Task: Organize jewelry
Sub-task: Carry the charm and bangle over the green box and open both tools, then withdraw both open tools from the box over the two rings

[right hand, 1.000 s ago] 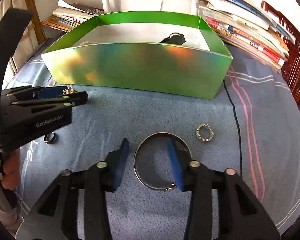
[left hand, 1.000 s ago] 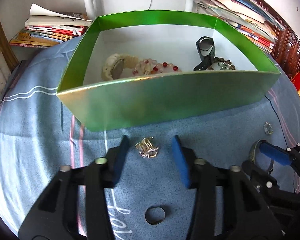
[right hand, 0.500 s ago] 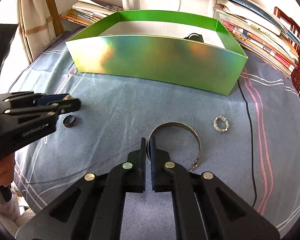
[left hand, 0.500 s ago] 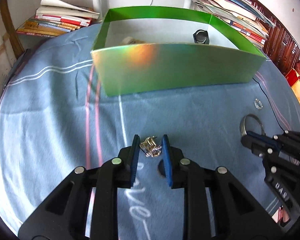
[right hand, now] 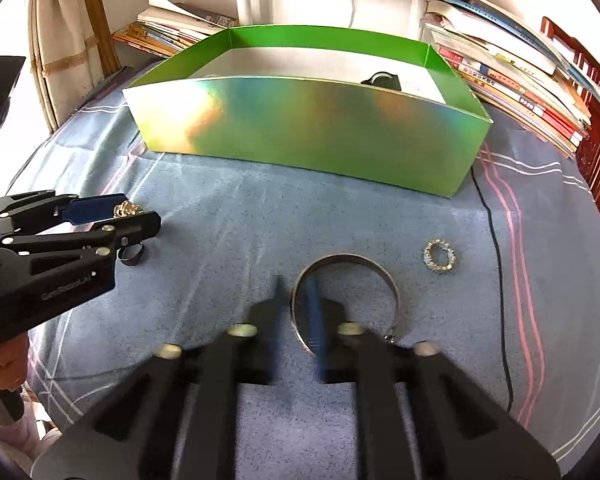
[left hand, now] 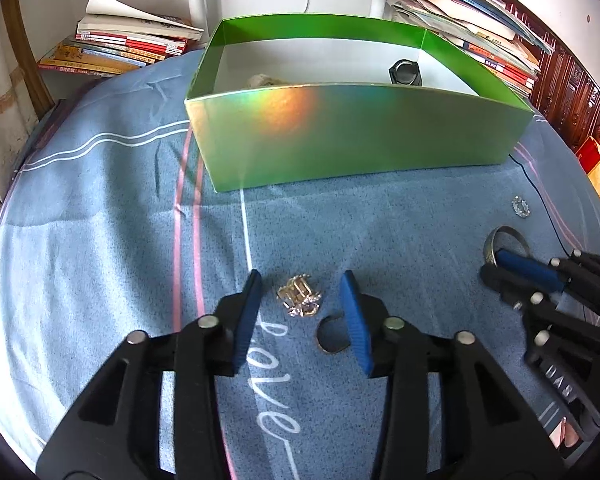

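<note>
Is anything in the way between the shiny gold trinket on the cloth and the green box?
Nothing visible on the cloth lies between the gold trinket and the green box. Only the box's tall front wall stands there, so the trinket would need lifting over it.

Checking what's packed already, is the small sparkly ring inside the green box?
No, the small sparkly ring lies on the blue cloth outside the green box, beside the silver bangle.

We note stacked books [left hand: 116, 46] far left, magazine piles [right hand: 516, 68] far right, a black cable [right hand: 496, 248] across the blue striped cloth [left hand: 100, 240].
</note>
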